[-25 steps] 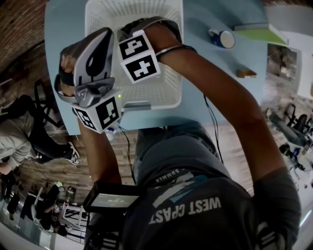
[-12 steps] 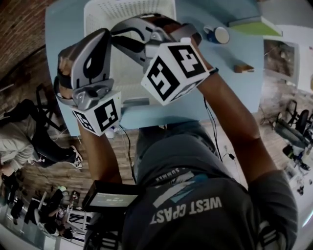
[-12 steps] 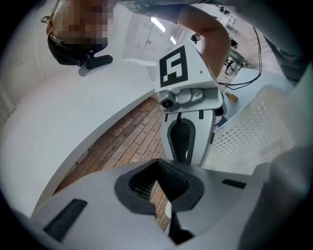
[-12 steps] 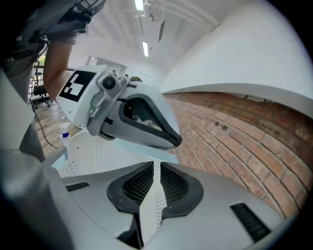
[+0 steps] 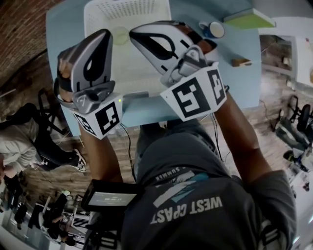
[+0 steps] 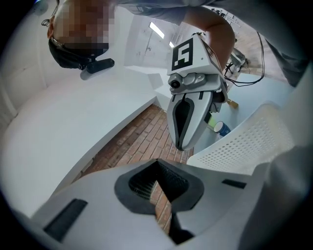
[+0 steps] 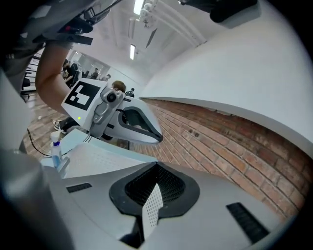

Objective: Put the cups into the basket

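- Left gripper (image 6: 157,193): held raised over the near edge of the basket. Its jaws are together with only a slit between the dark ribbed pads, and nothing is gripped. It is probably parked clear of the work.
- Right gripper (image 7: 152,202): also lifted above the basket. Its jaws are closing until the pads all but meet, with nothing between them. It appears to be between transfers.
- Basket (image 5: 98,12): white plastic and rectangular, with a rounded rim and finely perforated walls. It stands on the smooth light-blue table (image 5: 239,85).
- Pale round thing (image 5: 120,35): lies inside the basket and is apparently a cup already delivered.
- Blue cup (image 5: 213,29): a short cylinder with a pale interior, standing on the table just to the right of the basket, outside it. It lies nearer the right gripper and is judged the next thing to fetch.
- Green-topped slab (image 5: 247,19) and small brown block (image 5: 240,62): flat-sided bystanders further to the right.
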Demonstrator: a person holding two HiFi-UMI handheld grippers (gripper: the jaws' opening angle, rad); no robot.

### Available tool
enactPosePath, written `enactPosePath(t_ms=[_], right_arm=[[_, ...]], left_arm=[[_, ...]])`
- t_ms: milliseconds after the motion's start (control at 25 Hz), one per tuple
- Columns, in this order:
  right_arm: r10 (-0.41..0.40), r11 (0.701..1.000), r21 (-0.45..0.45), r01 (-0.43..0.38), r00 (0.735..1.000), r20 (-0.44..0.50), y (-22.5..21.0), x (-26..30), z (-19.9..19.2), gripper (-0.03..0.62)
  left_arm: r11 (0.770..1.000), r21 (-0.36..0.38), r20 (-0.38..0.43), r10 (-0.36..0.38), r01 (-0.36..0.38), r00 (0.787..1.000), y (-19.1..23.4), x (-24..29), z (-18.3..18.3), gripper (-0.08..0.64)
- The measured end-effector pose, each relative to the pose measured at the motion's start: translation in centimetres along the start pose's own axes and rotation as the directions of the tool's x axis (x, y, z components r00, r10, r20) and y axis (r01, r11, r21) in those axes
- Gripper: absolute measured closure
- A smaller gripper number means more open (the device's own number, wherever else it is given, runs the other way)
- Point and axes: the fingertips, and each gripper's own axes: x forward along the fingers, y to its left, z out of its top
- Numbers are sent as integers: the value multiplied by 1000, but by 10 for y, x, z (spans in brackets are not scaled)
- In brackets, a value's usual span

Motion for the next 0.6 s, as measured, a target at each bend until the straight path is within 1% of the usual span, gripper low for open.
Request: enactPosePath(t_ms=[80, 200, 280, 400, 600], right_arm=[[-19, 1000, 1, 19, 1000, -2, 1, -9, 4, 580], [-41, 999, 4, 41, 999, -3, 5, -20, 10, 580], [-55, 998, 7, 55, 998, -5, 8, -29, 14, 580], [-80, 997, 8, 80, 997, -7, 15, -44, 20, 580], [-123, 992, 9, 123, 992, -4, 27, -71, 31, 580]], left_arm=[[1000, 15, 3, 2, -2, 1000, 4, -5, 6, 560], [1000, -2, 42, 11, -11, 999, 3, -16, 14, 560], [1000, -2, 50, 15, -15, 999, 4, -23, 21, 560], [999, 28, 44, 16, -17, 999, 7, -34, 33, 560], [998, 48, 56, 25, -27, 998, 7, -59, 55, 560]])
